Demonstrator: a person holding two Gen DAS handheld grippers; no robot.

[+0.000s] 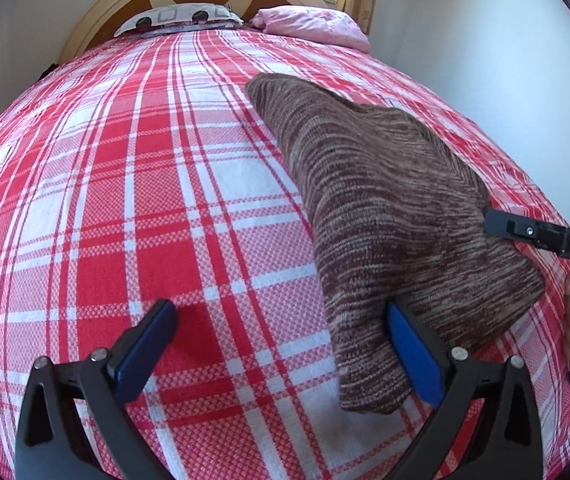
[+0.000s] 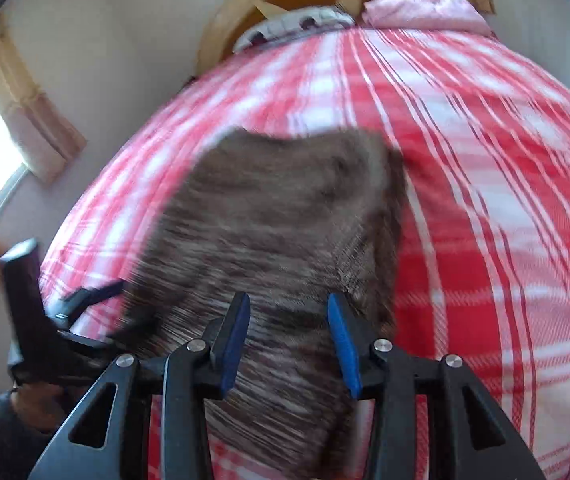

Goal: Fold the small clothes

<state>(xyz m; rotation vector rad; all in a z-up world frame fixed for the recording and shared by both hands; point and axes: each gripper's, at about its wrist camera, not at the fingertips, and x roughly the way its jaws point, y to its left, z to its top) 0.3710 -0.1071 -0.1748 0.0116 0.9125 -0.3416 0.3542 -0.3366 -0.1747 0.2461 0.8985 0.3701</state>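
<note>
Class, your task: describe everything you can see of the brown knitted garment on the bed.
The brown knitted garment is a small piece of soft marled knit, streaked dark brown and beige. It lies spread on the red and white checked bedspread, one narrow end pointing toward the pillows. The left gripper stands open at its near edge, one blue finger against the fabric. In the blurred right wrist view, the right gripper hovers open above it.

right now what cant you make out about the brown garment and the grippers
- Brown garment: type unclear, folded over.
- Right wrist view: motion blur smears garment and plaid bedspread.
- Right gripper: tips reach garment's edge in left view; contact unclear.
- Left gripper: open, right finger against garment.
</note>
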